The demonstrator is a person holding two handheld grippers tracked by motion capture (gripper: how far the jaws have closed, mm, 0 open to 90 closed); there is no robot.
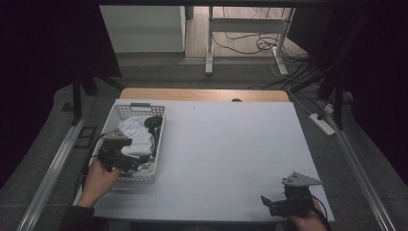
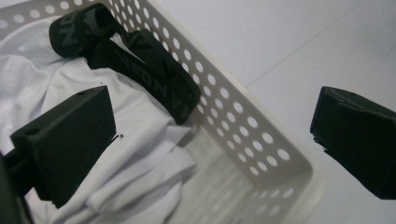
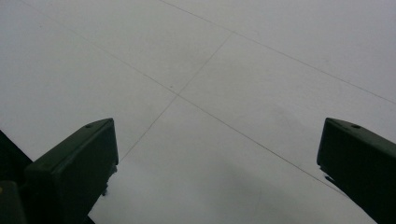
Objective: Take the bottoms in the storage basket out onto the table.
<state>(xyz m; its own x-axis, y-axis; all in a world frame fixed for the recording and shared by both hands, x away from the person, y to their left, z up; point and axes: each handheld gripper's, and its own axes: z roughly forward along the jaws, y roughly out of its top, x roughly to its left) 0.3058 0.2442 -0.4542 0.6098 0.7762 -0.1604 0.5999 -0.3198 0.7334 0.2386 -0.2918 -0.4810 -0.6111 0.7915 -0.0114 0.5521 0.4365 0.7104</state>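
Inside white basket [image 1: 158, 144], white cloth [image 2: 140, 154], black strap [image 2: 154, 77], both claws wide

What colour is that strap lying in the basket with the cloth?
The strap is black with faint grey lettering, seen best in the left gripper view.

White perforated basket [image 2: 243, 121], white cloth [image 2: 140, 154], black strap [image 2: 154, 74]
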